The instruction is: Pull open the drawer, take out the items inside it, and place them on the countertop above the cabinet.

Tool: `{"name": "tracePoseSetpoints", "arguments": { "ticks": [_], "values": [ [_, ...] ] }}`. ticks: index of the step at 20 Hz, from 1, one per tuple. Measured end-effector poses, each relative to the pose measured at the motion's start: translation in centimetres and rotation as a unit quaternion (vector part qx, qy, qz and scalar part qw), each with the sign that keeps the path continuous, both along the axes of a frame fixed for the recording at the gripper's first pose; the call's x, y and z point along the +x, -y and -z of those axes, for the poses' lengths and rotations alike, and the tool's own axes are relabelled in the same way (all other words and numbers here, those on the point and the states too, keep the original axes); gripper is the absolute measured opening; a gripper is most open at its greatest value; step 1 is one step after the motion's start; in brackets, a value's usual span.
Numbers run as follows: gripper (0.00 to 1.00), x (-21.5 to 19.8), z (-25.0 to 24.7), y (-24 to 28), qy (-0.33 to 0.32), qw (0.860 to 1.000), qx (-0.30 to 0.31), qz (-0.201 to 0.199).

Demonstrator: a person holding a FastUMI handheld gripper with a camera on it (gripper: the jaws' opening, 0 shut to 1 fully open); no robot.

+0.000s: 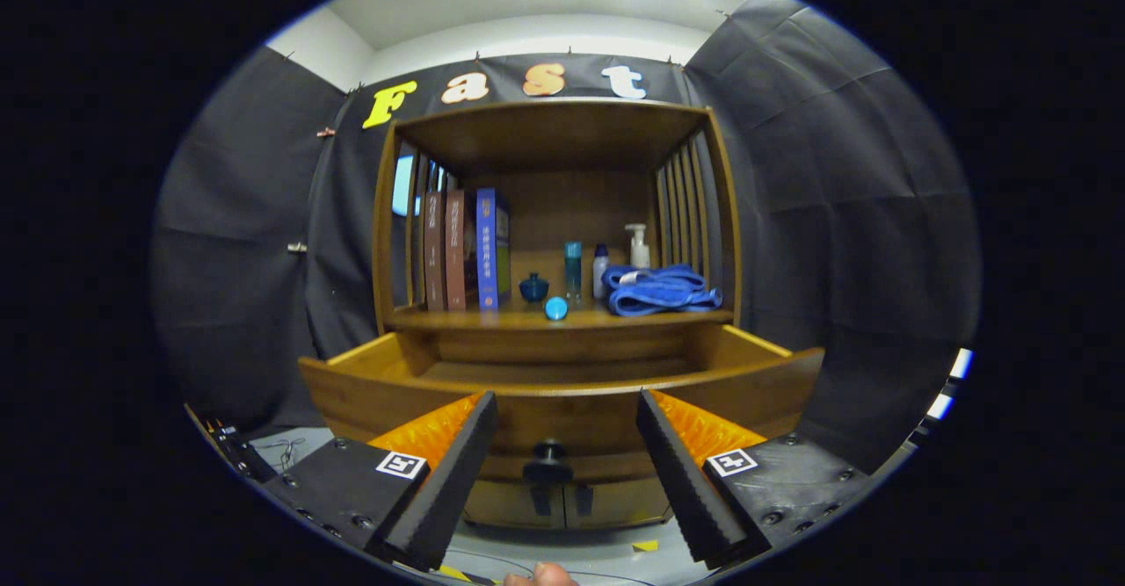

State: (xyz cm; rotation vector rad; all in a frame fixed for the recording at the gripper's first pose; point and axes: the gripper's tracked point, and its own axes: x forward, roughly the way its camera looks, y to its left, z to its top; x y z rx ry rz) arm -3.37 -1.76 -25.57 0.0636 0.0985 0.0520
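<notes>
In front of the wooden cabinet [562,217], the gripper [562,445] has its two fingers spread wide apart, and they hold nothing. The drawer [562,393] is already pulled out toward the fingers. Its dark round knob [549,456] sits in the gap between the fingers, with neither finger touching it. The drawer's front wall stands tall from here, so I cannot tell what lies at the bottom; the bit of floor I can see looks bare. On the countertop [562,318] above the drawer are some books [461,252], a small blue ball [555,308], a little blue jar [533,288], a tall teal bottle [573,271], a white bottle [601,270], a pump bottle [639,246] and a folded blue towel [664,292]. The next job, I think, is to look down into the drawer and see if anything is there to take out. To do it well, lift the gripper up over the front wall, tip it down, and keep the fingers wide. Go slowly so the fingers do not bump the wood. Save a free spot near the ball for whatever comes out.
</notes>
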Motion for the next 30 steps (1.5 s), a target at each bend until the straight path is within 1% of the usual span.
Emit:
{"name": "tracePoseSetpoints", "arguments": {
  "ticks": [4,8,9,10,11,13,14,17,19,23,30],
  "values": [
    [1.0,1.2,4.5,-0.6,-0.041,0.999,-0.004,-0.006],
    [1.0,3.2,5.7,-1.7,-0.052,0.998,0.01,-0.022],
    [1.0,3.7,5.9,-1.9,-0.055,0.998,0.008,-0.026],
    [1.0,4.0,6.3,-1.6,-0.066,0.998,-0.008,-0.019],
    [0.99,4.4,5.9,-1.4,-0.06,0.998,-0.015,-0.019],
    [0.97,4.2,5.8,-1.4,-0.062,0.998,-0.008,-0.006],
    [0.97,4.6,5.8,-1.5,-0.068,0.998,-0.007,-0.004],
    [0.98,5.9,5.5,-1.6,-0.078,0.996,-0.03,-0.007],
    [0.99,7.3,4.9,-1.7,-0.072,0.997,-0.027,-0.006],
    [0.98,10.2,5.4,-1.9,-0.084,0.996,-0.031,-0.007],
    [0.98,15.3,5.7,-2.2,-0.082,0.996,-0.02,-0.007]
  ]
}}
